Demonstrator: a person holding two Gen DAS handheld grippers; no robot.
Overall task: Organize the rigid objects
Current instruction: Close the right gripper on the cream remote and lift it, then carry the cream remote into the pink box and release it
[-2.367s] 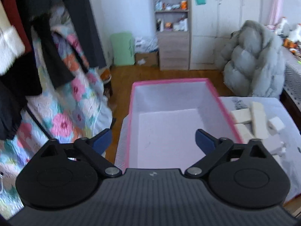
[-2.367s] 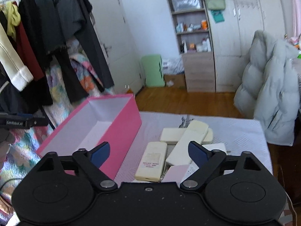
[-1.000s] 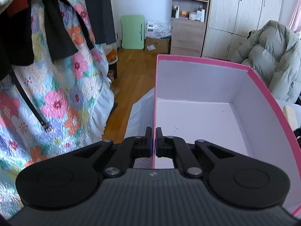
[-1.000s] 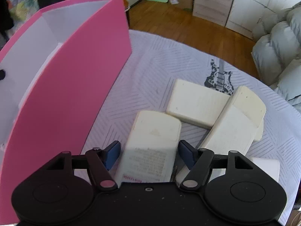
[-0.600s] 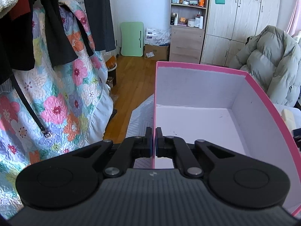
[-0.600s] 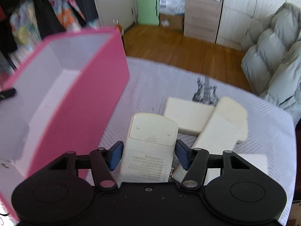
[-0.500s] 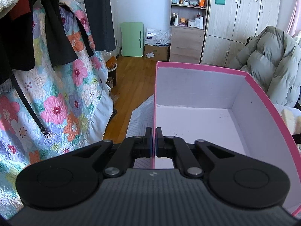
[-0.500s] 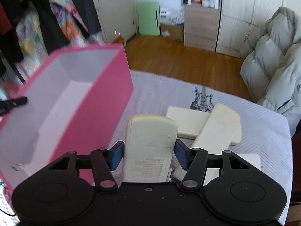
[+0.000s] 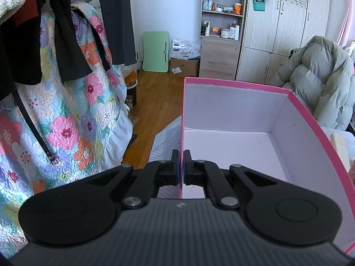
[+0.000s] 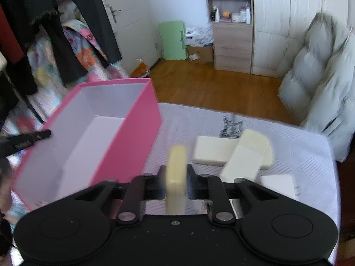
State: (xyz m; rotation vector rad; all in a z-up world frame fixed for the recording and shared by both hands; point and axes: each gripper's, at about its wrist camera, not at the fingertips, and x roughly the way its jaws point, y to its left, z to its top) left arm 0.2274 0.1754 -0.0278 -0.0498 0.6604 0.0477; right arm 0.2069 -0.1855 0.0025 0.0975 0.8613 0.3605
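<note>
An open pink box (image 9: 235,108) with a white inside stands on the table, and my left gripper (image 9: 182,155) is shut on its near side wall. That gripper's dark tip (image 10: 33,138) also shows at the box's left wall in the right wrist view. My right gripper (image 10: 176,170) hangs just right of the box (image 10: 133,146). Its jaws are closing on a cream remote (image 10: 176,161) that stands on its thin edge between the pads, off the cloth. Two more cream remotes (image 10: 210,150) (image 10: 246,157) lie crossed on the table beyond it.
A white flat block (image 10: 279,185) lies at the right on the striped tablecloth (image 10: 299,133). A grey puffy jacket (image 10: 321,84) sits past the table's right edge. A floral quilt (image 9: 66,110) and dark hanging clothes (image 9: 66,44) are on the left, wood floor and cabinets behind.
My right gripper has risen with the cream remote off the table and narrowed its jaws; the remote now stands on edge between them. The left gripper stays clamped on the box wall.
</note>
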